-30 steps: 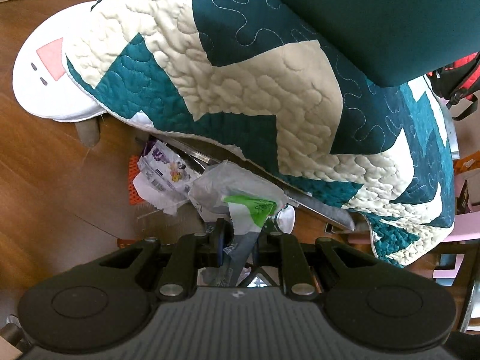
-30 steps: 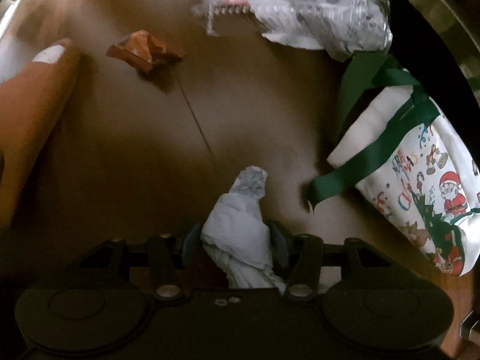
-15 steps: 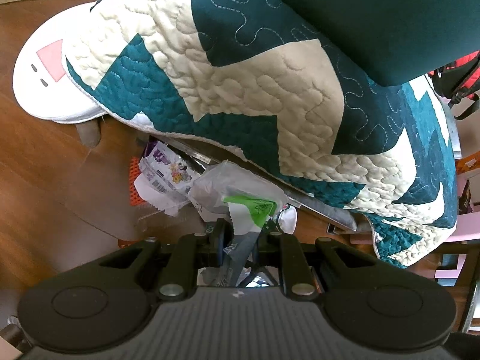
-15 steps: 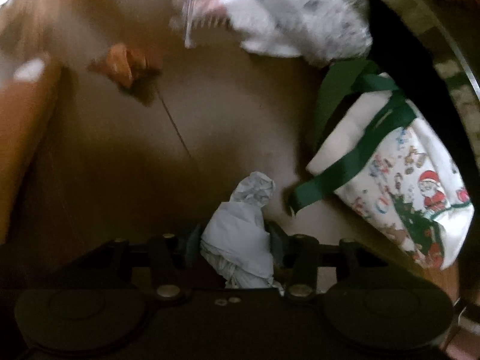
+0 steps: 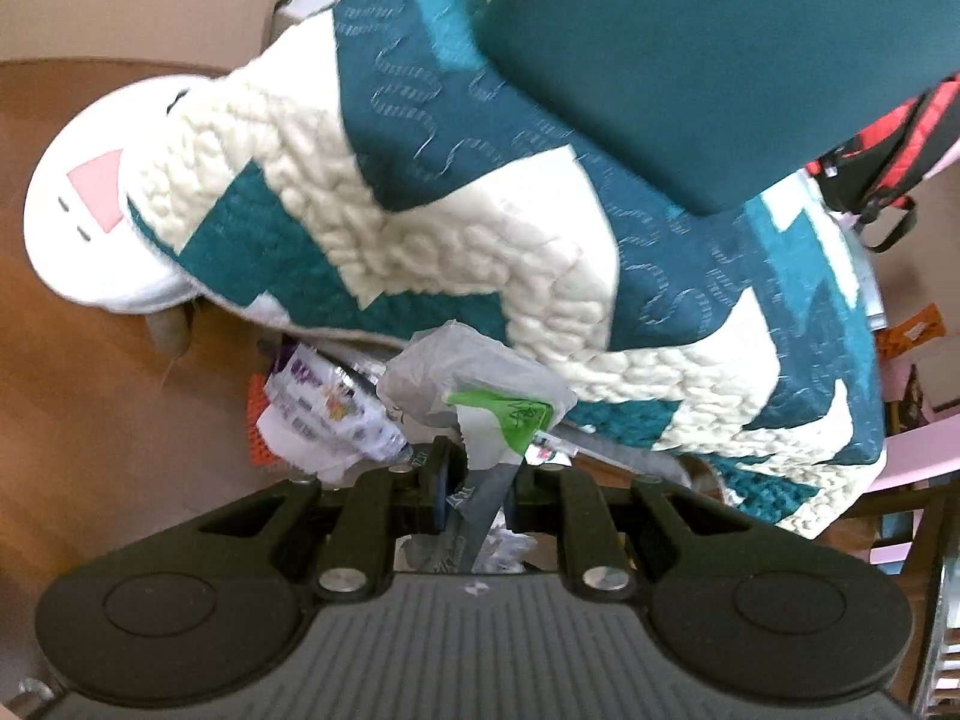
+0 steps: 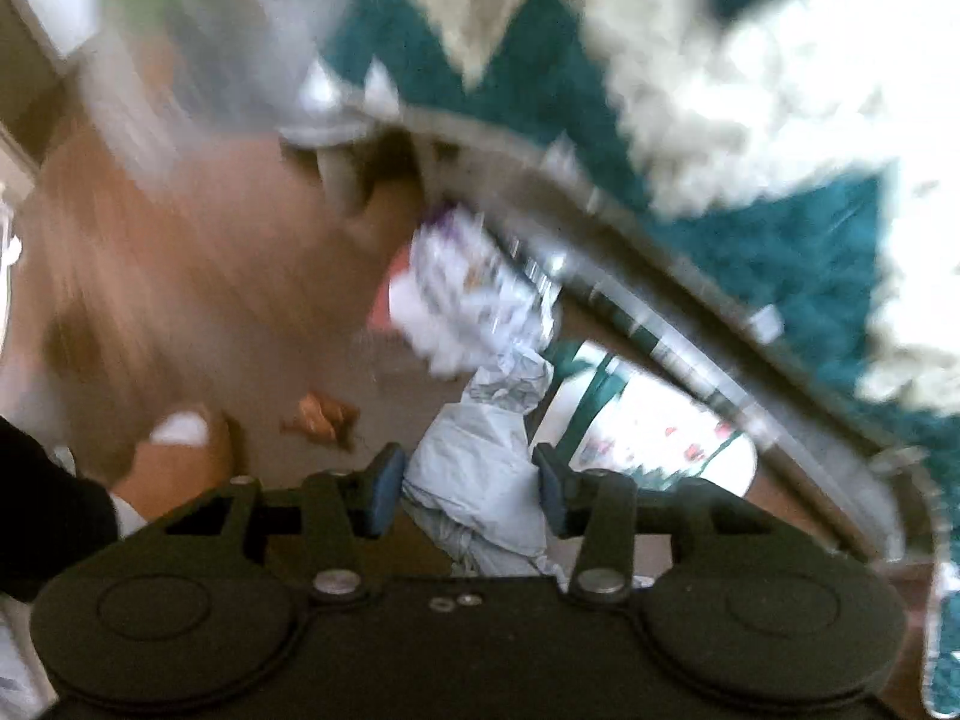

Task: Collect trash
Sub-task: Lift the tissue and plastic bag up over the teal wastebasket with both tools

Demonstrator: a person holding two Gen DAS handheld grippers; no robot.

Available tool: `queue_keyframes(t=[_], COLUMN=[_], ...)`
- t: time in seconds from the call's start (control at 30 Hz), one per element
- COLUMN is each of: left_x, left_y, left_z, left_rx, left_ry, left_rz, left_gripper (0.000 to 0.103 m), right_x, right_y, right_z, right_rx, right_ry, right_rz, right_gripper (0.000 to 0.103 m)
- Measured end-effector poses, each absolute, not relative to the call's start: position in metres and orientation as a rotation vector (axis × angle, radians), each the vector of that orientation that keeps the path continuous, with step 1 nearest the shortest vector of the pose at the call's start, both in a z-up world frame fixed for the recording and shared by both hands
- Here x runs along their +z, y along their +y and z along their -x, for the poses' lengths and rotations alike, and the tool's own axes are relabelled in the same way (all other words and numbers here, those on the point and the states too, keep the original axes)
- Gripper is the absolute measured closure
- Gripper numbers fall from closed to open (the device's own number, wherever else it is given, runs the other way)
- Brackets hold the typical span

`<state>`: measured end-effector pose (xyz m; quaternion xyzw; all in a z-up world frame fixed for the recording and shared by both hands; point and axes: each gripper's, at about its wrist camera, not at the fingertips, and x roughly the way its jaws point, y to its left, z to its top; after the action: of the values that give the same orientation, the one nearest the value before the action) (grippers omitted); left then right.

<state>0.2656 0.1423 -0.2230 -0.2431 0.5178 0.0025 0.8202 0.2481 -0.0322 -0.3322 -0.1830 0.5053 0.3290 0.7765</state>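
Observation:
My left gripper (image 5: 480,480) is shut on the gathered neck of a grey see-through plastic bag (image 5: 474,372) with a green label, held up in front of the quilt. My right gripper (image 6: 468,483) is shut on a crumpled white paper (image 6: 510,378), which hangs clear of the wooden floor; the right wrist view is heavily blurred. A purple-printed wrapper (image 5: 318,408) lies on the floor under the bed edge, ahead of the held paper (image 6: 468,282). A small orange-brown wrapper (image 6: 321,414) lies on the floor to the left of the right gripper.
A teal and cream quilt (image 5: 480,228) hangs over a metal bed rail (image 6: 690,300). A white Christmas tote (image 6: 648,438) with green straps lies under it. A white plush (image 5: 78,222), teal cushion (image 5: 690,48), red backpack (image 5: 882,144) and pink furniture (image 5: 912,456) surround the spot.
The right gripper has risen steeply from the floor with the crumpled paper and now faces the quilt and bed rail. The left gripper lifted slightly with the bag.

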Motion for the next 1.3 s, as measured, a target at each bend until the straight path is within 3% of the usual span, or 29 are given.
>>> queue_keyframes(t=[0.57, 1.0, 1.13, 1.3], left_x=[-0.095, 0.117, 0.156, 0.163], left_y=[0.139, 0.124, 0.115, 0.113], left_z=[-0.219, -0.273, -0.304, -0.346], left_rx=[-0.079, -0.144, -0.158, -0.131], left_ry=[0.863, 0.552, 0.516, 0.516], left_rz=[0.516, 0.351, 0.322, 0.311], left_gripper=[0.087, 0.087, 0.087, 0.087], right_x=[-0.085, 0.108, 0.141, 0.148], right_y=[-0.064, -0.071, -0.069, -0.067], right_z=[-0.225, -0.286, -0.315, -0.358], right_rx=[0.587, 0.529, 0.501, 0.476], right_ry=[0.699, 0.329, 0.290, 0.295], right_rz=[0.192, 0.087, 0.057, 0.032], right_gripper=[0.058, 0.058, 0.058, 0.058])
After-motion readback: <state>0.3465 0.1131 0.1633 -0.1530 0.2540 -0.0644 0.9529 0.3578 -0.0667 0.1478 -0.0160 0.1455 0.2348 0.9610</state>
